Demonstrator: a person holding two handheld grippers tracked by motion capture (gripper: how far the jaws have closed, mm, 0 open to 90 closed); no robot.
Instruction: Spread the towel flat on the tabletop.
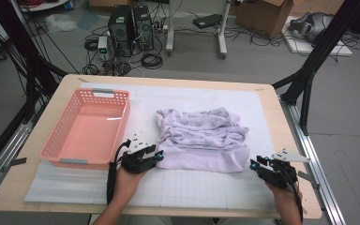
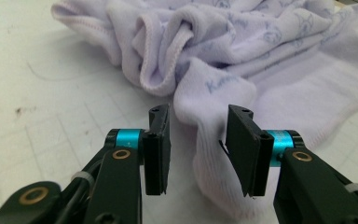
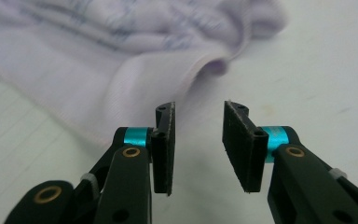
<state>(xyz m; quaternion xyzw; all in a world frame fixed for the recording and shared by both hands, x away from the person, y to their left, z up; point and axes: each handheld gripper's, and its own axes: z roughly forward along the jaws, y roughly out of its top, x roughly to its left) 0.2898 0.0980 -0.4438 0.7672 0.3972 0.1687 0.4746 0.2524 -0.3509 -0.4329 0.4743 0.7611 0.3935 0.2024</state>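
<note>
A crumpled pale lilac garment with small blue prints lies in the middle of the white mat. My left gripper is at its front left corner, open. In the left gripper view a ribbed cuff of the garment sits between the two jaws of the left gripper, not pinched. My right gripper is open just off the garment's front right corner. In the right gripper view the right gripper has bare mat between its jaws, and the garment's hem lies just beyond them.
A pink plastic basket stands empty on the left of the mat, close to my left hand. The white gridded mat covers most of the wooden table. Black frame posts stand at both sides. Computers and cables lie on the floor beyond.
</note>
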